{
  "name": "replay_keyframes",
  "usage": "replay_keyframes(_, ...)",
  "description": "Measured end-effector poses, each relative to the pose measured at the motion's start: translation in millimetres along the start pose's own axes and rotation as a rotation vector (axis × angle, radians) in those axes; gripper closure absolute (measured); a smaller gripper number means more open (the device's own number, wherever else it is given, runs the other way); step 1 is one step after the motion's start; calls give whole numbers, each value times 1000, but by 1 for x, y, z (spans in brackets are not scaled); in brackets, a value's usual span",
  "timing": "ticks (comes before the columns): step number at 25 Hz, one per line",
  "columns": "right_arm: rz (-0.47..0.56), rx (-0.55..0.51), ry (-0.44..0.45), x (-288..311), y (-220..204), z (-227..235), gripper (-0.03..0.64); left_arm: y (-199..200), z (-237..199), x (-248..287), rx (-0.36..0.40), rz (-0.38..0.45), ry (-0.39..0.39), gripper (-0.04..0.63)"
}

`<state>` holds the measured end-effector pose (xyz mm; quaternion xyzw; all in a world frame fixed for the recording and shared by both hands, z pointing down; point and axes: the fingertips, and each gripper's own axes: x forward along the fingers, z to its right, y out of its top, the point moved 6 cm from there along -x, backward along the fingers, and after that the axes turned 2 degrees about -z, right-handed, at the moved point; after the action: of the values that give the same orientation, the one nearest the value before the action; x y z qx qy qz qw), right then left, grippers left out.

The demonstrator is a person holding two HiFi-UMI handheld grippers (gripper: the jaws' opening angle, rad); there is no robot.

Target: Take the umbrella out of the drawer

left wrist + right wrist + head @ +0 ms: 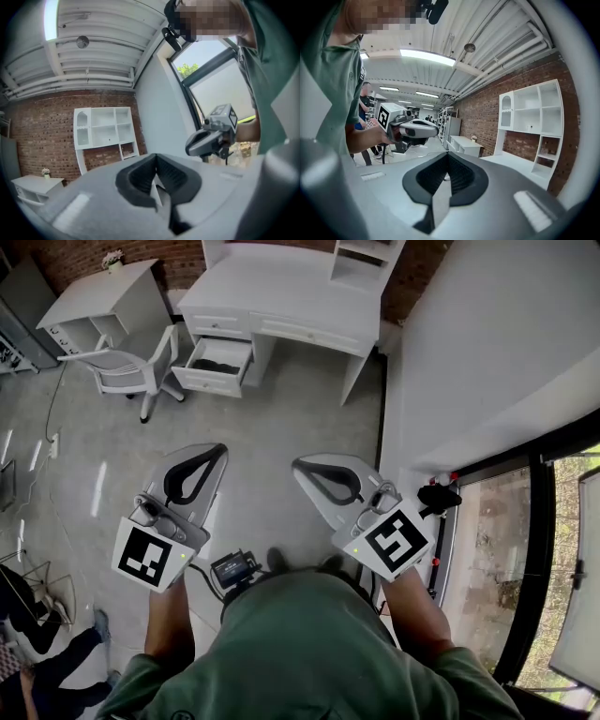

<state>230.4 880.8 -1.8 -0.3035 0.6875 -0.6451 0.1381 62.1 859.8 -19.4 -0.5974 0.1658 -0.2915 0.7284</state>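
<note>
A white desk (281, 296) stands far ahead across the grey floor, its left drawer (217, 364) pulled open. A dark shape (216, 365) lies inside the drawer, too small to make out. Both grippers are held level in front of the person, well short of the desk. My left gripper (219, 450) is shut with nothing between its jaws, and so is my right gripper (300, 465). In the left gripper view the shut jaws (156, 159) face the desk's shelf unit (105, 131), with the right gripper (211, 136) alongside. In the right gripper view the shut jaws (447, 157) have the left gripper (410, 129) beside them.
A white swivel chair (131, 367) stands left of the open drawer. A small white cabinet (98, 301) with flowers sits at the far left. A white wall (487, 343) and a glass door (525, 559) close off the right. People's legs (42, 648) show at the lower left.
</note>
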Motion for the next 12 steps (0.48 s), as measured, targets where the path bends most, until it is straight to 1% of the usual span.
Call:
replay_keyframes(7, 42, 39, 10, 25, 13, -14, 609, -8, -20, -24, -9, 13, 11, 592)
replay_keyframes(12, 41, 34, 10, 32, 20, -14, 609, -12, -30, -31, -17, 16, 12, 592)
